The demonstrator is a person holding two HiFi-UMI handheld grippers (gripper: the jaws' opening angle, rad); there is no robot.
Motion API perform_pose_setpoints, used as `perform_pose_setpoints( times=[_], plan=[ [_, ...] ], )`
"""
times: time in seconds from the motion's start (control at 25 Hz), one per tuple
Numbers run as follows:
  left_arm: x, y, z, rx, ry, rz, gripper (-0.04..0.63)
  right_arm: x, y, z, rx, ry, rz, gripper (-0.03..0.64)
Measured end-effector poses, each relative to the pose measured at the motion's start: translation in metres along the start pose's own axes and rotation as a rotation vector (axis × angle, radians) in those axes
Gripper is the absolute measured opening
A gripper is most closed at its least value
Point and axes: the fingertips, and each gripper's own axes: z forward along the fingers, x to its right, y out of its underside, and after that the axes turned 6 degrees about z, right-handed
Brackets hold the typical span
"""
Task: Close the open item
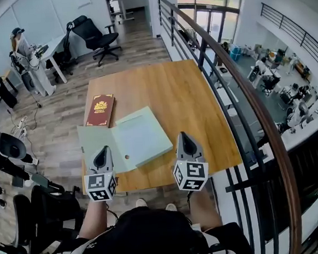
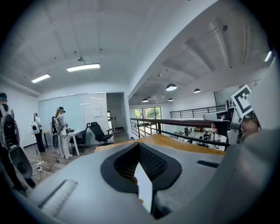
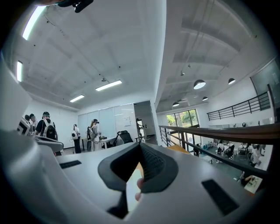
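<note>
Left tool [image 2: 140, 153], jaws together; table [image 2: 175, 142] beyond

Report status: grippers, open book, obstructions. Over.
Left gripper shut, empty; right gripper shut, empty. Green book open on table. Red book beside it, closed.

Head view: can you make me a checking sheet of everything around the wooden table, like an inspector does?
Surface: light brown wooden table, flat, with two books on it.
Job's things: pale green open book, cover spread out to the left, not yet closed.
Clutter: closed dark red book with a gold emblem, just beyond the open cover.
Grippers: left claw and right claw both shut, holding nothing, by the table's near edge.
Cables: loose cables on the floor to the left.
Surroundings: dark metal railing with a wooden handrail on the right; black office chair; a person standing far off.
</note>
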Motion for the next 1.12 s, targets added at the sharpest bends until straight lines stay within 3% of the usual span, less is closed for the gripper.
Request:
perform_pose_setpoints(
  times=[0.32,0.6,0.72,1.12],
  plan=[
    [-0.062,0.028,0.011,-0.058,-0.078,-0.066,-0.003,-0.021,0.028,0.046,-0.079,-0.028,-0.030,0.000],
    [-0.090,0.065,0.009,-0.137,-0.128,-0.043,0.019,-0.031,0.064,0.084,-0.129,-0.104,-0.063,0.004],
    [-0.101,0.077,0.005,-0.168,-0.133,-0.080,0.098,-0.027,0.083,0.097,-0.174,-0.128,-0.057,0.047],
    [-0.141,0.129,-0.014,-0.267,-0.224,-0.268,0.141,0.001,0.137,0.126,-0.293,-0.120,-0.099,0.101]
  ],
)
